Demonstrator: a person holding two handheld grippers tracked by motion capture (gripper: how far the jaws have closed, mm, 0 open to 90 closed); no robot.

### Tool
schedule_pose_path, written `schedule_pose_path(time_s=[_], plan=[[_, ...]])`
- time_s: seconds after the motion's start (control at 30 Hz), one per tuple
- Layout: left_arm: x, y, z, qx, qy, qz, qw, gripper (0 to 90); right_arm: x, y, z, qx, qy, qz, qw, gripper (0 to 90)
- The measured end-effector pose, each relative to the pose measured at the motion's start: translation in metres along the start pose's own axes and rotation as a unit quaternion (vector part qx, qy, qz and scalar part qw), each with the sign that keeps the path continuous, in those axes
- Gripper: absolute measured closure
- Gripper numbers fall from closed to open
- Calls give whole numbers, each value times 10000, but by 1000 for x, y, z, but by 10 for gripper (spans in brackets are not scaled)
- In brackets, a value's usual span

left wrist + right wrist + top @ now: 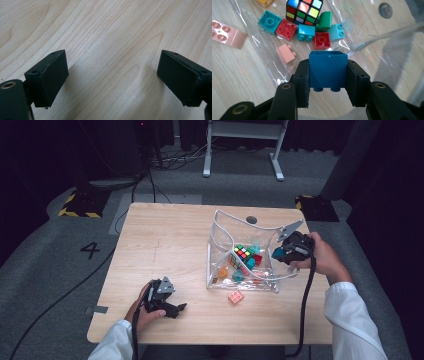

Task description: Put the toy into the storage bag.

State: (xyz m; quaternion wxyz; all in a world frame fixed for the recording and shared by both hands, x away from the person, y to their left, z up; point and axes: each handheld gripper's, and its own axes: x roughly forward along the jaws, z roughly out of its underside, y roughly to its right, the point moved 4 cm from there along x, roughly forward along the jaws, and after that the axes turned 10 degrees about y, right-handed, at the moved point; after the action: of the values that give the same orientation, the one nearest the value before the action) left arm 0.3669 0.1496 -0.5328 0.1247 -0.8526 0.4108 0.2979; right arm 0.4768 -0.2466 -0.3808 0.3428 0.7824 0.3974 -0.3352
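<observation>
Right gripper [328, 82] clamps the blue block [328, 71] on its flat sides, over the clear bag's [220, 227] mouth. Light, rigid, probably slick plastic. Left gripper [112, 80] wide, idle on table [105, 30].

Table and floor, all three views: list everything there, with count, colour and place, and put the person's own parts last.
Table: one, light wood, centre.
Clear bag: one, transparent with white cord, right half of the table, mouth open.
Puzzle cube: one, multicoloured, inside the bag.
Small bricks in the bag: several, teal, red, green, orange, salmon.
Pink brick: one, on the table just in front of the bag.
Blue brick: one, clamped in the right gripper over the bag's mouth.
White frame: one, on the floor behind the table.
Right gripper: black, shut on the blue brick.
Left gripper: black, open, low over bare table, front left.
</observation>
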Motion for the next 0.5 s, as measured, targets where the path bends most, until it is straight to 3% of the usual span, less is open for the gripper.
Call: schedule_pose_path(time_s=[0.3,0.43,0.5], plan=[[0,0,0,-3,1,2,10000,102,-11,2,6,-63,139,131,9998,589],[0,0,0,0,-1,1,10000,102,-15,2,4,71,426,93,9990,588],[0,0,0,-2,0,1,10000,102,-19,4,3,23,455,129,9989,588]])
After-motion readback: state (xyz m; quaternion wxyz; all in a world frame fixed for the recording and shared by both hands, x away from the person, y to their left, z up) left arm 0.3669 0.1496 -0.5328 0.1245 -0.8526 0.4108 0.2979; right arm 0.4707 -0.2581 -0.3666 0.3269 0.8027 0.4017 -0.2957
